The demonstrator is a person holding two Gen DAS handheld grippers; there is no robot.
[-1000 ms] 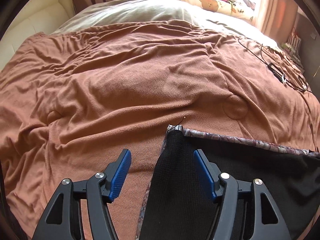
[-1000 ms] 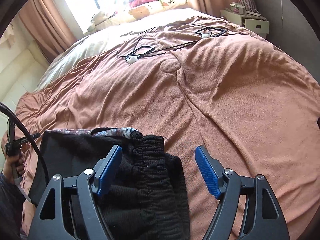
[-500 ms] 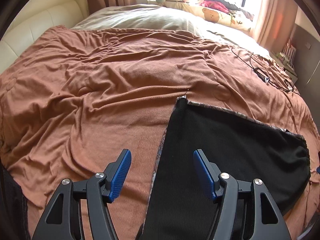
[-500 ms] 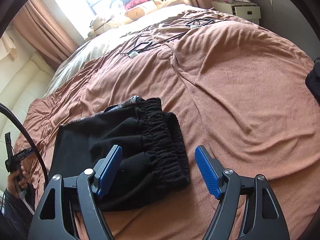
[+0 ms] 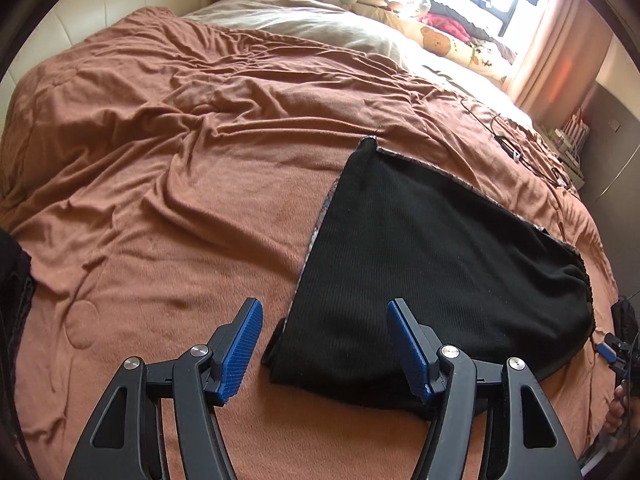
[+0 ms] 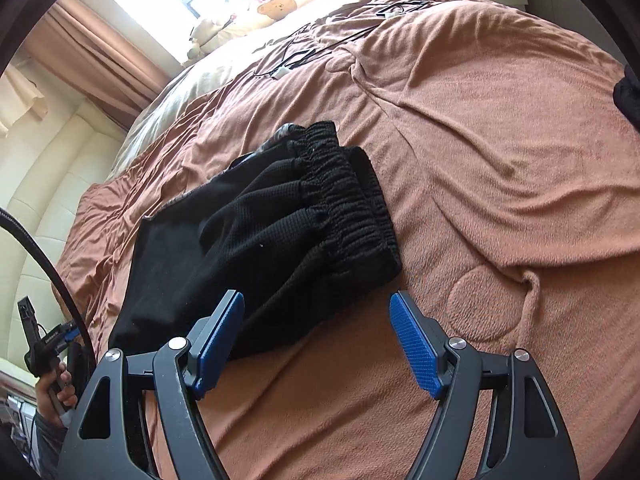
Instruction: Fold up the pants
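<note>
Left wrist: folded pants (image 5: 432,272) on blanket (image 5: 160,200)

rumpled brown blanket (image 5: 168,184), beige pillow (image 5: 320,26), black cables (image 6: 320,46), curtains (image 6: 92,52)

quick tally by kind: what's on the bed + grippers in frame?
Black pants: 1
Brown blanket: 1
Cable tangle: 1
Bear-print pillow: 1
Grippers: 2, left gripper and right gripper, both open and empty
Total: 6
</note>
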